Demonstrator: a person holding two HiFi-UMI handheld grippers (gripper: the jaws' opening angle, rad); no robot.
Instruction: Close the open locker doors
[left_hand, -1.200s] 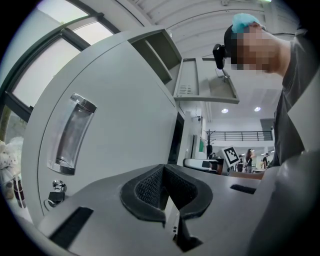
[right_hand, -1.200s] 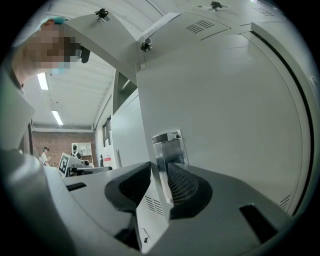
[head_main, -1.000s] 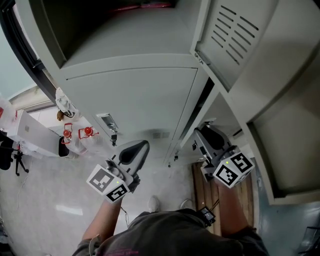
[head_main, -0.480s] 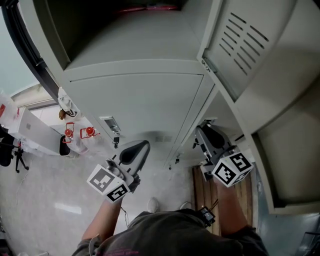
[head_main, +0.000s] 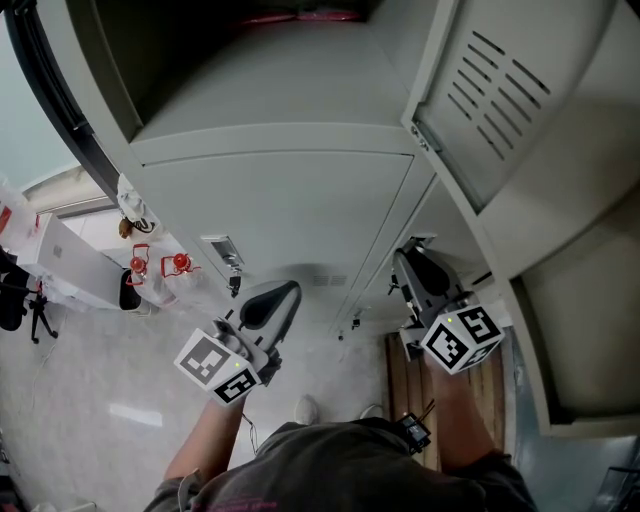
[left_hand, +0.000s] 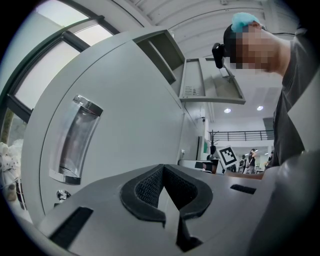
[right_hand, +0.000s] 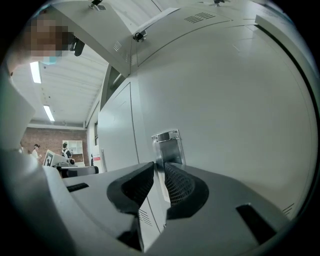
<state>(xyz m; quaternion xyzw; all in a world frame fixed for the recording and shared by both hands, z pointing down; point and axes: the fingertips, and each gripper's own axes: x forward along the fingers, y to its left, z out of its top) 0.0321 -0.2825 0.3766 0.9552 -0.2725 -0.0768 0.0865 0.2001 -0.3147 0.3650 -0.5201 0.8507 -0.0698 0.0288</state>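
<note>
Grey lockers fill the head view. My right gripper reaches to the edge of the lower open locker door. In the right gripper view its jaws have just been closing, and the pads now pinch that door's edge just below the metal handle plate. Above it, a louvered upper door stands swung open. My left gripper is shut and empty in front of the closed lower door. In its own view the left gripper points past that door's recessed handle.
On the floor at the left stand a white box and small red objects. A wooden pallet lies under the right gripper. A dark window frame runs along the far left. The person's shoe shows below.
The louvered upper door sits a little further right and lower in the picture, and the dark gap beside the lower door looks thinner. Both grippers have kept their places.
</note>
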